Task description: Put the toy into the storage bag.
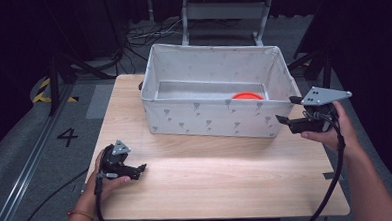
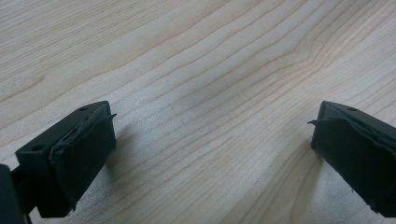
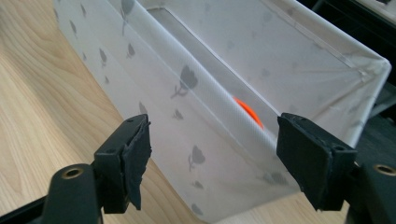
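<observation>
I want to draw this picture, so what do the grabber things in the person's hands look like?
Both are black. The left gripper and right gripper each carry a grey three-cornered plate on top and trail a black cable. Each has two blocky black jaws with ragged dark padding on the inner faces. The person's forearms are bare, with an orange band on the left wrist.

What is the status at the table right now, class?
Left tool open, low over bare table. Right tool open at the fabric box's near right corner. Orange disc inside box. Nothing in the way.
</observation>
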The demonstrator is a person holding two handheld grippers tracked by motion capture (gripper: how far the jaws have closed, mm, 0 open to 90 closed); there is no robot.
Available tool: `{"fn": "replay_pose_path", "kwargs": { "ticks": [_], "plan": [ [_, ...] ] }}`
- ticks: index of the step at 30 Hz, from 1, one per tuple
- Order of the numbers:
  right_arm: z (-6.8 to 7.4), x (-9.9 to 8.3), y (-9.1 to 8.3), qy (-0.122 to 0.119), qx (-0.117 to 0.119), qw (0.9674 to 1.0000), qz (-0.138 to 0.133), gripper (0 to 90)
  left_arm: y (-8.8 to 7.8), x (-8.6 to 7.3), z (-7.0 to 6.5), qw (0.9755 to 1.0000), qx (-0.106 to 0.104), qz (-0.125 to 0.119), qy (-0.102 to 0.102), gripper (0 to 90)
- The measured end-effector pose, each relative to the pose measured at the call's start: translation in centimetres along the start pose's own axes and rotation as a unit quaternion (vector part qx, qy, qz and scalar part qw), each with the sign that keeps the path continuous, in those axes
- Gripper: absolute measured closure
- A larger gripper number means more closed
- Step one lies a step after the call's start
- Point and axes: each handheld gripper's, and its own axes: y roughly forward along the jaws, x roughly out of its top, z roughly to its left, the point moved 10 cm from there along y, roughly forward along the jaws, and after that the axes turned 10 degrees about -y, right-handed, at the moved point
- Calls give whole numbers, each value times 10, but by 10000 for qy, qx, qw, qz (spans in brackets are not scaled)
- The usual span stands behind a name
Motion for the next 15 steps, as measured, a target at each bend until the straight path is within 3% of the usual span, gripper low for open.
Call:
{"fn": "replay_pose_path", "kwargs": {
  "ticks": [5,15],
  "plan": [
    [8,-18,-9,-45,-83,9999,59,260,0,0,0,10000,7,-15,-1,2],
    [24,-49,-10,-243,-223,9991,265,263,0,0,0,10000,-1,2,1,2]
  ]
}}
